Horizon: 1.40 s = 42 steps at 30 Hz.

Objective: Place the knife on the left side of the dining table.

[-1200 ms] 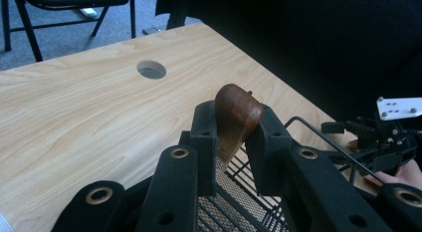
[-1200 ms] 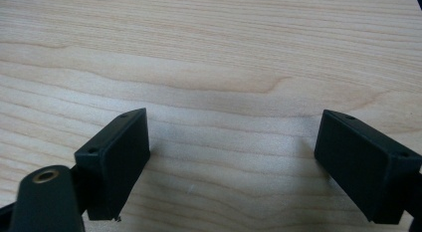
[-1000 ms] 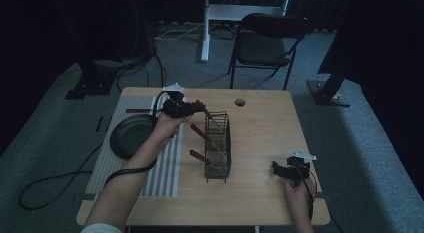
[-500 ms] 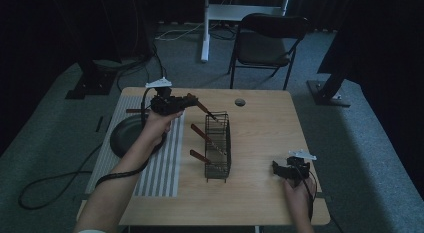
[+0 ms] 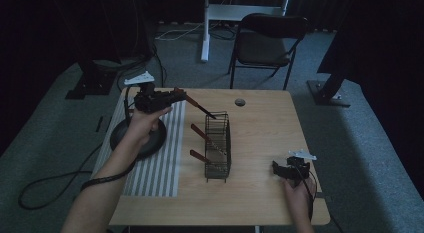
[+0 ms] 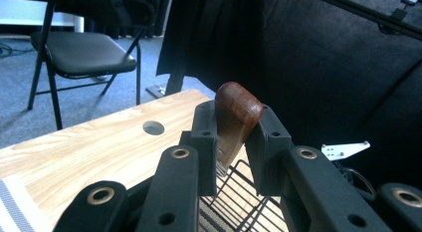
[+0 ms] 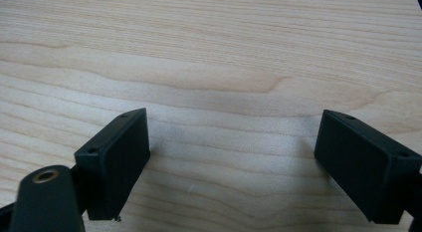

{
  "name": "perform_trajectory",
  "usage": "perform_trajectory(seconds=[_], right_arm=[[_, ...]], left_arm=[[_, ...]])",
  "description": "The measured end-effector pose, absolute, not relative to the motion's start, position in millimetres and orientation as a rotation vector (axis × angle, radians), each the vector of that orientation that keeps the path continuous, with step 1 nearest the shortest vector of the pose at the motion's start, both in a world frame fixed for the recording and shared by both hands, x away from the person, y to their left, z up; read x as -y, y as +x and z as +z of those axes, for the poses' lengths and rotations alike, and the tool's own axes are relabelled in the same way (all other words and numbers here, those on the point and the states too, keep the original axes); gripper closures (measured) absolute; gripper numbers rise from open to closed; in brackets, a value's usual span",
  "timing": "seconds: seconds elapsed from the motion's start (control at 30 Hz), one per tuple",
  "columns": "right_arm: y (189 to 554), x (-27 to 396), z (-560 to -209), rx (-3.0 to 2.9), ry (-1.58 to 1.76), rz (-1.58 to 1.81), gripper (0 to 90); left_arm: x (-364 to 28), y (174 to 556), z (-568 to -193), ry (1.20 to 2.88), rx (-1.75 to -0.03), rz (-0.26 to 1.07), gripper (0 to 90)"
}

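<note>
Here, left gripper [image 5: 176, 97]: clenched on a wooden-handled knife [image 6: 237, 112], raised left of the wire rack [image 5: 218, 145], blade slanting toward its rim.
Rack: holds two more wooden-handled utensils [image 5: 200, 131].
Right gripper [image 7: 234, 157]: jaws spread wide, nothing between, resting on the table [image 5: 260, 128] right of the rack.

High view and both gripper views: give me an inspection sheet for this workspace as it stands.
Surface: wooden table with a round hole; striped mat at its left.
Job's things: wood-handled utensil clamped in the left tool; wire rack holds two more utensils.
Clutter: dark round pan on the mat's far-left edge.
Grippers: left tool raised above the mat; right tool open, low over bare wood.
Cables: black cable across the floor.
Surroundings: folding chair, grey carpet.
</note>
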State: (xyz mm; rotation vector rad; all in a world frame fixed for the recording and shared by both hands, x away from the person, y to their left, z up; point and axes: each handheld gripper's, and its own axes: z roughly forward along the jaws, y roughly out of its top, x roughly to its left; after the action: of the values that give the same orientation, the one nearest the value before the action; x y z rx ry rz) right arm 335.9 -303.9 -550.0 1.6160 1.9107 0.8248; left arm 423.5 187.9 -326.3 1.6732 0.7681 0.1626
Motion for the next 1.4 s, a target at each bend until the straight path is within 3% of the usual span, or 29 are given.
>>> perform_trajectory(seconds=[0.5,1.4], right_arm=[[336.0,303.9,-550.0,-1.911,1.616,0.825,13.2],[335.9,303.8,-550.0,-1.911,1.618,0.825,13.2]], left_arm=[[-229.2,410.2,-313.0,1.619,-0.813,0.224,76.4],[-307.3,380.0,-376.5,1.569,-0.989,0.222,76.4]])
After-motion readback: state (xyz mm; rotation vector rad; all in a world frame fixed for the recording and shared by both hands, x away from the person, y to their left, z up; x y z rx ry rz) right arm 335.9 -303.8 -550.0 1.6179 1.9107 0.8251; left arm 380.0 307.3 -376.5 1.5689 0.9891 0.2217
